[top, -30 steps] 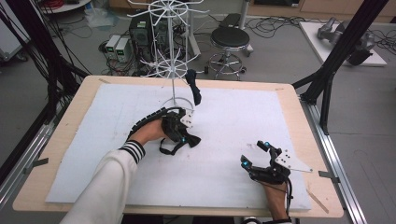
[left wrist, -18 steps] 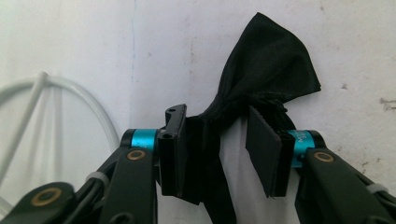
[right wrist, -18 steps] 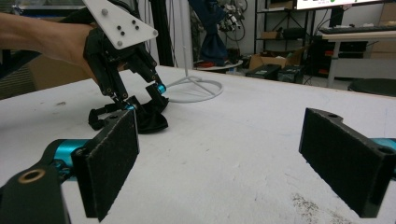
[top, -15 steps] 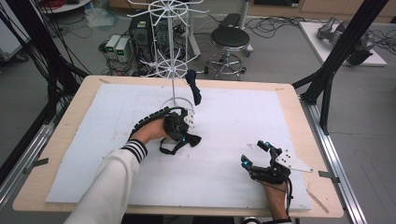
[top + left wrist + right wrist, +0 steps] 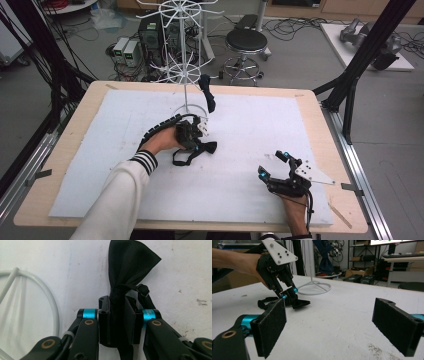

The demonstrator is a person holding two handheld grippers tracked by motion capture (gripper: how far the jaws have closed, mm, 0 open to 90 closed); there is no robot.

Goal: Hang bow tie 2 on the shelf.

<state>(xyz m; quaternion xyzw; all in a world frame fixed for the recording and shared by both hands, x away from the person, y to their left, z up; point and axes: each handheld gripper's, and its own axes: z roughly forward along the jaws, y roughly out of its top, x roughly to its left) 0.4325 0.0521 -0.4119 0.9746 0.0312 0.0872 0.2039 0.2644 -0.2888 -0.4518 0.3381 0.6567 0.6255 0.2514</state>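
Observation:
A black bow tie (image 5: 130,262) with a thin strap (image 5: 182,157) lies on the white table cover. My left gripper (image 5: 117,305) points down at it and its jaws have just been closing, now pinching the tie's knotted middle. From above, the left gripper (image 5: 197,144) sits beside the wire stand's base ring (image 5: 192,110). Near the front right, my right gripper (image 5: 270,163) rests low with its jaws wide apart and nothing between them. Its own view looks across the table past the right gripper (image 5: 335,325) at the left gripper (image 5: 288,293) and the bow tie (image 5: 300,303).
A tall white wire display stand (image 5: 187,55) rises at the back middle, with another dark tie (image 5: 207,95) hanging from it. Its ring base (image 5: 53,307) lies just left of the jaws. The wooden table edge (image 5: 345,200) runs along the right.
The left gripper's jaws have come together on the bow tie. Both hands stay where they were.

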